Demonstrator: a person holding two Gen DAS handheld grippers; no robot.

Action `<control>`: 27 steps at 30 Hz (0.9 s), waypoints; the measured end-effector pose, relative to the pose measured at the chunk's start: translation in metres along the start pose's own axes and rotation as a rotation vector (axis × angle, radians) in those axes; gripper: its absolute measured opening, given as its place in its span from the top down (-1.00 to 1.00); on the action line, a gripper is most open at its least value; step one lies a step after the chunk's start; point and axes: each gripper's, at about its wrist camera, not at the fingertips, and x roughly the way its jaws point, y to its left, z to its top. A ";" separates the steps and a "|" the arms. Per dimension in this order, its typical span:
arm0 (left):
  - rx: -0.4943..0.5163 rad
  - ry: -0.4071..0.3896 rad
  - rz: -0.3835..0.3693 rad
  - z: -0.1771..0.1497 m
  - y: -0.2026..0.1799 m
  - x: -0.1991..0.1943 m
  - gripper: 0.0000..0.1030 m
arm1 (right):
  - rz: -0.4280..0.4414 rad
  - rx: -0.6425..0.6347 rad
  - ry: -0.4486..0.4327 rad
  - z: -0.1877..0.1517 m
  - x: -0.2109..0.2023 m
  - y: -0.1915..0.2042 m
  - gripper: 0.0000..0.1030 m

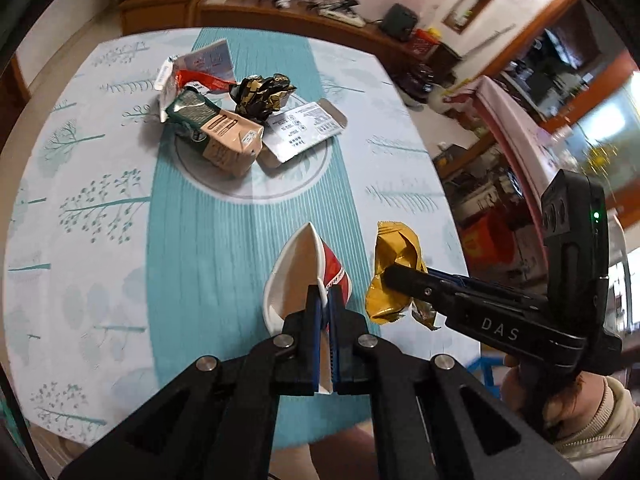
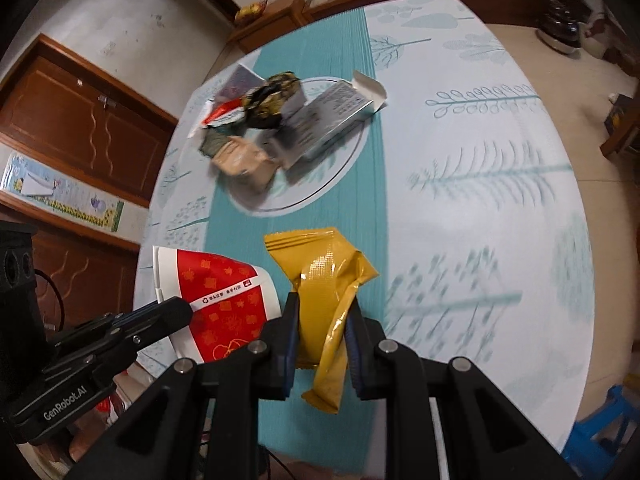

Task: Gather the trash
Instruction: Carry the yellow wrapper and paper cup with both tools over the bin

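My left gripper is shut on the rim of a squashed red and white paper cup, held above the near part of the table; the cup also shows in the right wrist view. My right gripper is shut on a crumpled yellow wrapper, just right of the cup; the wrapper also shows in the left wrist view. A pile of trash lies at the table's middle: a tan drink carton, a silver box, a black and gold wrapper and a white and red packet.
The round table carries a pale cloth with tree prints and a teal stripe. A wooden sideboard with small items stands behind it. A brown cabinet is at the left, a blue stool at the lower right.
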 end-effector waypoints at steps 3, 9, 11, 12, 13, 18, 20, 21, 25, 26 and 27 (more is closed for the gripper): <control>0.060 -0.009 -0.026 -0.027 0.006 -0.025 0.97 | -0.011 0.036 -0.056 -0.032 -0.014 0.018 0.60; 0.168 -0.018 -0.062 -0.095 0.024 -0.075 0.97 | -0.037 0.120 -0.150 -0.124 -0.038 0.059 0.60; 0.183 0.000 -0.071 -0.120 0.033 -0.086 0.97 | -0.046 0.142 -0.160 -0.158 -0.038 0.073 0.60; 0.186 0.013 -0.074 -0.130 0.037 -0.089 0.97 | -0.052 0.153 -0.158 -0.175 -0.036 0.080 0.60; 0.187 0.024 -0.075 -0.137 0.040 -0.092 0.97 | -0.055 0.160 -0.153 -0.185 -0.034 0.083 0.60; 0.171 0.105 -0.086 -0.179 0.053 -0.094 0.97 | -0.074 0.216 -0.070 -0.243 -0.015 0.099 0.60; 0.167 0.129 -0.088 -0.192 0.055 -0.090 0.97 | -0.082 0.228 -0.042 -0.260 -0.010 0.102 0.61; 0.162 0.142 -0.090 -0.200 0.056 -0.087 0.97 | -0.087 0.234 -0.024 -0.267 -0.006 0.102 0.60; 0.138 0.181 -0.098 -0.220 0.058 -0.074 0.97 | -0.117 0.247 0.030 -0.286 0.009 0.096 0.60; 0.136 0.193 -0.096 -0.225 0.058 -0.067 0.97 | -0.121 0.255 0.042 -0.290 0.013 0.093 0.61; 0.136 0.205 -0.089 -0.229 0.058 -0.059 0.97 | -0.124 0.261 0.048 -0.292 0.016 0.089 0.60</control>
